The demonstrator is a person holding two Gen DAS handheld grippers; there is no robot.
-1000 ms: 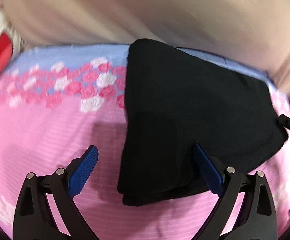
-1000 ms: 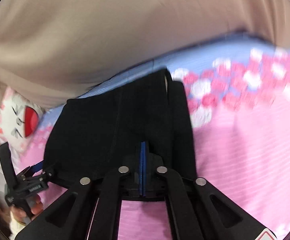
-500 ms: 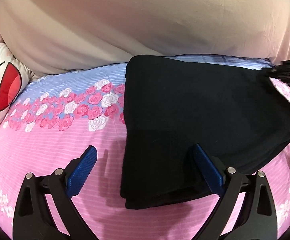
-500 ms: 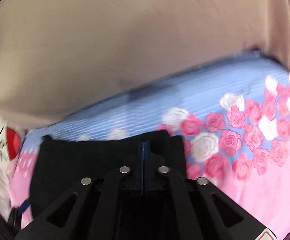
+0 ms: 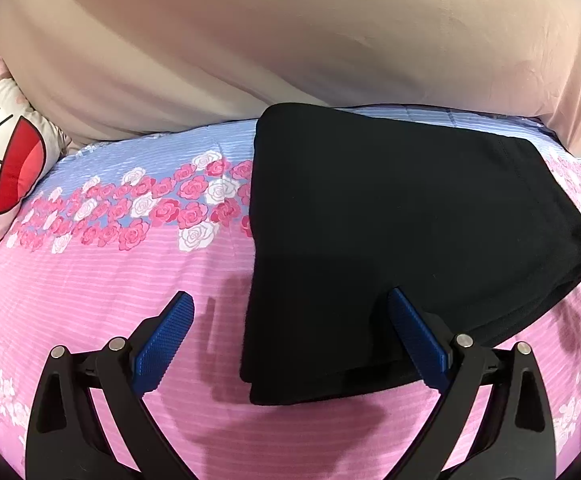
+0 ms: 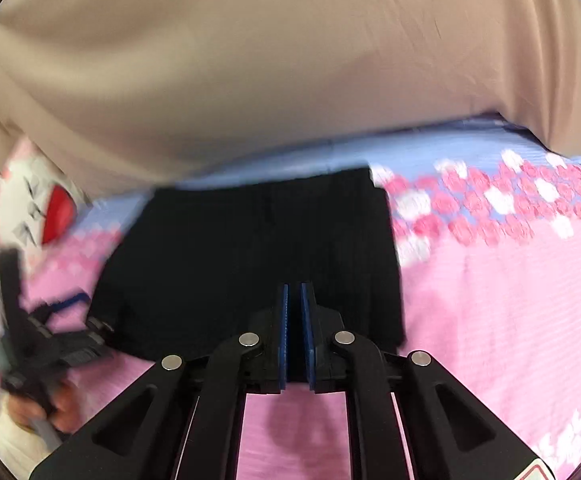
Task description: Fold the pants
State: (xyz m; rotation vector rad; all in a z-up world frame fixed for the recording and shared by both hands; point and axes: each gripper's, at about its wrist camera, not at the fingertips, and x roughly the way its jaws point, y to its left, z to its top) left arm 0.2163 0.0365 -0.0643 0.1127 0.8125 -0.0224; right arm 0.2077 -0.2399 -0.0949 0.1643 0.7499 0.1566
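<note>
Pants (image 5: 402, 232), black, lie folded in a compact stack on the pink floral bedsheet (image 5: 90, 288). Left gripper (image 5: 290, 320) gapes wide, empty, straddling the near-left corner. Right gripper (image 6: 294, 308): pads nearly together, holding nothing visible. Cloth looks soft, light, limp; best pinched at layered edges.

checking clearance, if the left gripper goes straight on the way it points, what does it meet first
Most likely the folded black pants: the open left gripper already straddles their near left edge, right finger over the cloth, left finger over the pink bedsheet. Whether it touches them yet is unclear.
</note>
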